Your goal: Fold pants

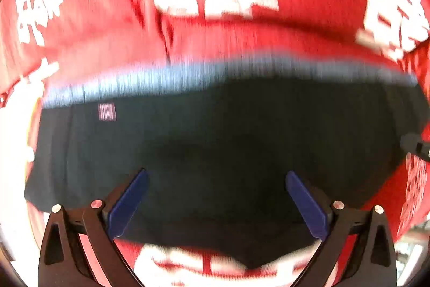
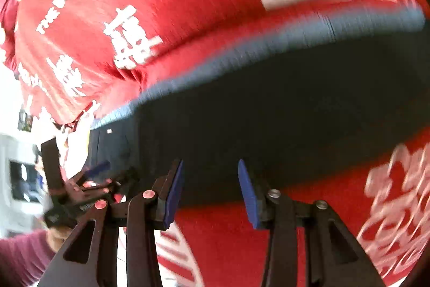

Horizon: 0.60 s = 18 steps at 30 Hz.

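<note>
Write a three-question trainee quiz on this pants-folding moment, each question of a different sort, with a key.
1. True or false: the left hand-held gripper has dark fabric pinched between its blue pads.
2. Multiple choice: the dark pants lie on A) a bare wooden table, B) a red cloth with white printed characters, C) a green towel.
3. Fill in: along the far edge of the pants runs a lighter ____ band.

Key
1. False. Both the left gripper and the right hand-held gripper stand open over the pants, nothing gripped.
2. B, the red cloth.
3. Blue, the band, probably the waistband, though blur hides detail.
</note>
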Each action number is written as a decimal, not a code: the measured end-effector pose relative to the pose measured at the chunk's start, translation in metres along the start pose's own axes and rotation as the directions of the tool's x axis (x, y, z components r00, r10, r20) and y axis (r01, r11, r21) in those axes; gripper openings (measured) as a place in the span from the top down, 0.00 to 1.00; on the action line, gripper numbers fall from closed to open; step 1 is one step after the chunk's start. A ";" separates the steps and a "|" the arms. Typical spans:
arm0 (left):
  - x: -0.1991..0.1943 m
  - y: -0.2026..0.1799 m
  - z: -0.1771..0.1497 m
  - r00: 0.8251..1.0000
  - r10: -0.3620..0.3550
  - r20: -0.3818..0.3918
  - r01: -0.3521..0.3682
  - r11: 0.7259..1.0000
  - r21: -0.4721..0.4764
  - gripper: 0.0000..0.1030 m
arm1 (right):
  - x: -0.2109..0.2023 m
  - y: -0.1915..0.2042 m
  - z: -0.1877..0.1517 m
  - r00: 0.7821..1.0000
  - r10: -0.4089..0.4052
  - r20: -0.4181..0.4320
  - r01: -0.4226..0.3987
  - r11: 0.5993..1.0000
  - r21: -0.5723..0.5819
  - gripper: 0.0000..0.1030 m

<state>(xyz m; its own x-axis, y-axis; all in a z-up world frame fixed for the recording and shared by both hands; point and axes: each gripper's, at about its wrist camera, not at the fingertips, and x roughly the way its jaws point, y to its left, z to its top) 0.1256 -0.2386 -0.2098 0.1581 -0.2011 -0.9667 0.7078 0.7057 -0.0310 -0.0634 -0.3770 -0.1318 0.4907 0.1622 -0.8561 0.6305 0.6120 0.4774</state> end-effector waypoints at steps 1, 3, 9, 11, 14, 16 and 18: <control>0.003 -0.002 0.016 1.000 0.011 0.013 -0.011 1.000 -0.015 0.00 | 0.002 0.001 0.010 1.000 -0.007 0.006 0.008 1.000 -0.018 0.56; 0.018 -0.006 0.041 0.999 0.041 0.014 -0.040 0.998 -0.046 0.00 | 0.016 0.004 0.038 0.999 -0.031 0.009 0.031 0.999 -0.036 0.56; 0.067 -0.007 0.063 0.996 0.081 -0.035 -0.084 0.992 -0.099 0.00 | 0.061 0.000 0.084 0.990 -0.140 -0.022 0.136 0.982 -0.131 0.56; 0.069 0.002 0.059 0.999 0.030 -0.028 -0.034 0.987 -0.156 0.00 | 0.068 -0.020 0.094 0.983 -0.184 -0.017 0.180 0.976 -0.125 0.58; 0.065 0.008 0.057 0.999 0.023 -0.039 -0.029 0.984 -0.174 0.00 | 0.057 -0.046 0.106 0.973 -0.229 0.036 0.231 0.971 -0.067 0.59; 0.054 0.008 0.057 0.998 0.046 -0.042 -0.052 0.985 -0.163 0.00 | 0.044 -0.060 0.113 0.947 -0.317 0.038 0.318 0.948 0.005 0.56; 0.037 0.003 0.049 0.998 0.054 -0.021 -0.057 0.990 -0.131 0.00 | 0.026 -0.068 0.109 0.961 -0.276 0.027 0.274 0.960 0.062 0.53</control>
<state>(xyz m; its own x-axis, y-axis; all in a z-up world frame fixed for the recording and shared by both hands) 0.1675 -0.2770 -0.2330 0.1815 -0.1479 -0.9722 0.6011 0.7991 -0.0094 -0.0278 -0.4990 -0.1648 0.3135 -0.0341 -0.9490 0.7768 0.5839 0.2357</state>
